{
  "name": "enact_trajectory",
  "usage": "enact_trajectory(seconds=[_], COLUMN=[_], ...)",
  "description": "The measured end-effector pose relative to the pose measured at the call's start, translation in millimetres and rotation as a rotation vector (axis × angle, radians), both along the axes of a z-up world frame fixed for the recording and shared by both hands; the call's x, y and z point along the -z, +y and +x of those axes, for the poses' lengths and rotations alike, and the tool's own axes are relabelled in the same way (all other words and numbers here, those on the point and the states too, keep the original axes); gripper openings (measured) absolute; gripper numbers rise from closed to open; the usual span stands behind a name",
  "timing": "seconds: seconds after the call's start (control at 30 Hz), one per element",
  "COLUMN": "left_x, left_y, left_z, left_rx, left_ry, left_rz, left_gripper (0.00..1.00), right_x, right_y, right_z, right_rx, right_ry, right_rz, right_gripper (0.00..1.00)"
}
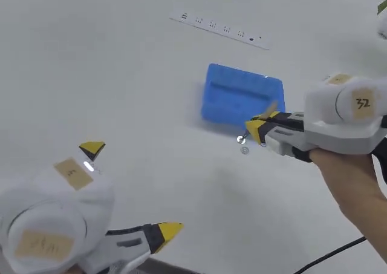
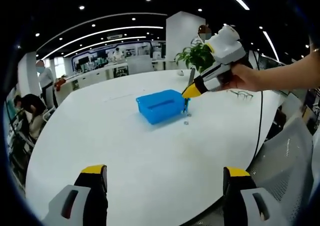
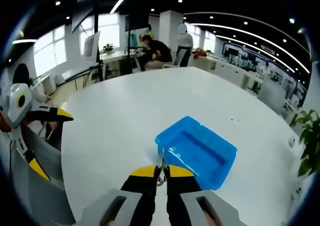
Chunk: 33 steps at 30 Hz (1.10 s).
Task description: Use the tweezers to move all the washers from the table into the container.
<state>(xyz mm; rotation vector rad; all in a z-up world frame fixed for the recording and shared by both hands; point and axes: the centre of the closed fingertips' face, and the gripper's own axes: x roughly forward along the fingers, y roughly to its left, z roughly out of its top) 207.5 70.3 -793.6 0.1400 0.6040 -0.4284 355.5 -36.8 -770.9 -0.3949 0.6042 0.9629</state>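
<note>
A blue container (image 1: 242,95) (image 2: 160,106) (image 3: 197,151) lies on the white table (image 1: 121,86). Just in front of its near right corner lie two small metal washers (image 1: 242,140) (image 1: 245,150), which appear as a speck (image 2: 186,122) in the left gripper view. My right gripper (image 1: 257,130) (image 3: 161,172) is shut on thin tweezers (image 3: 162,161), whose tip points down at the washers beside the container. I cannot tell whether the tip holds a washer. My left gripper (image 1: 130,189) (image 2: 164,172) stands open and empty near the front left of the table, well away from the container.
A white power strip (image 1: 221,29) lies at the back of the table. A black cable (image 1: 332,256) runs along the front right. A potted plant (image 2: 200,54) and a pair of glasses (image 2: 242,94) sit beyond the container. People work at desks in the background.
</note>
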Motion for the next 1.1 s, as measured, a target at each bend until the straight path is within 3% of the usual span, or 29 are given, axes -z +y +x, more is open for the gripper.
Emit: enact_trajectory(seconds=[0.2, 0.47, 0.73, 1.1], left_x=[-0.3, 0.0, 1.0, 2.9], left_y=[-0.7, -0.4, -3.0, -3.3], left_z=[-0.4, -1.1, -2.5, -3.0], left_rx=[0.009, 0.014, 0.035, 0.039], left_ry=[-0.009, -0.013, -0.014, -0.006], left_rz=[0.008, 0.021, 0.038, 0.043], left_gripper=[0.99, 0.99, 0.99, 0.99], right_x=[-22.7, -30.7, -24.1, -1.4], right_y=[1.7, 5.3, 8.6, 8.8], right_z=[16.2, 34.9, 47.9, 67.0], right_rx=[0.040, 0.048, 0.046, 0.101], right_ry=[-0.037, -0.071, -0.092, -0.054], right_rz=[0.042, 0.039, 0.011, 0.018], right_gripper=[0.03, 0.03, 0.03, 0.03])
